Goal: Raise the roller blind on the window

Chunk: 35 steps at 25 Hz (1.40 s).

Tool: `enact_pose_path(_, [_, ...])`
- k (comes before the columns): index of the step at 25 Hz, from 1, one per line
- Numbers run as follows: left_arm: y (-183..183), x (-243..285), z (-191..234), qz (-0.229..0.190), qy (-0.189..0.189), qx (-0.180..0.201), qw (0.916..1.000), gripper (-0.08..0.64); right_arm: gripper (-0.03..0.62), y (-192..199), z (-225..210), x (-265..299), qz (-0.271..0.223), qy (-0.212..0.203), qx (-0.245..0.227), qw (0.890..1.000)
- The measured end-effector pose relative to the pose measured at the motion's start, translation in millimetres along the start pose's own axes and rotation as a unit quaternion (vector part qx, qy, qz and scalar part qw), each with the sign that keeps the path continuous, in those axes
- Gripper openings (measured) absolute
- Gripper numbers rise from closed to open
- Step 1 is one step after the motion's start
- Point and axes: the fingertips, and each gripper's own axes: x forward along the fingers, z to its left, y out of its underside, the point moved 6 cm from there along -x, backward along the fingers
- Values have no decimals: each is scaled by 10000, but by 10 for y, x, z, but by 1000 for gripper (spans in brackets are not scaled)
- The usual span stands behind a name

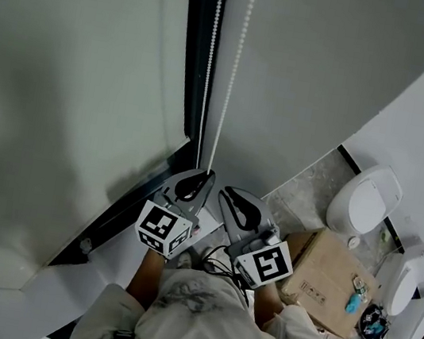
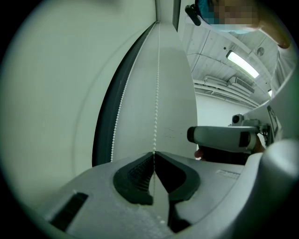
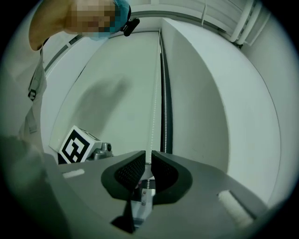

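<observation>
Beside the dark window frame (image 1: 185, 80), a light, likely slippery bead chain (image 1: 234, 64) hangs limp: left tongs (image 2: 154, 156) pinch it firmly, right tongs (image 3: 146, 161) stand slightly spread around it.

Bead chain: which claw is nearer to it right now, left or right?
Left. The left claw is shut on the bead chain, pinching one strand at its tips. The right claw sits just beside the bead chain, jaws slightly apart, not gripping it.
</observation>
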Motion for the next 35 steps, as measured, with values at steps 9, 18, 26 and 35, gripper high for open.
enact_pose_path(9, [19, -194, -97, 16, 100, -12, 9999, 14, 98, -487, 85, 182, -417, -387, -91, 9983])
enact_pose_path(18, [36, -253, -122, 36, 166, -46, 9998, 14, 110, -890, 49, 364, -674, -527, -201, 9961])
enact_pose_path(26, [62, -311, -154, 42, 203, -27, 9998, 14, 81, -1020, 81, 461, -746, -612, -175, 9952])
enact_pose_path(35, [97, -363, -141, 16, 218, -76, 9997, 14, 12, -1007, 102, 451, -799, -648, -45, 9947])
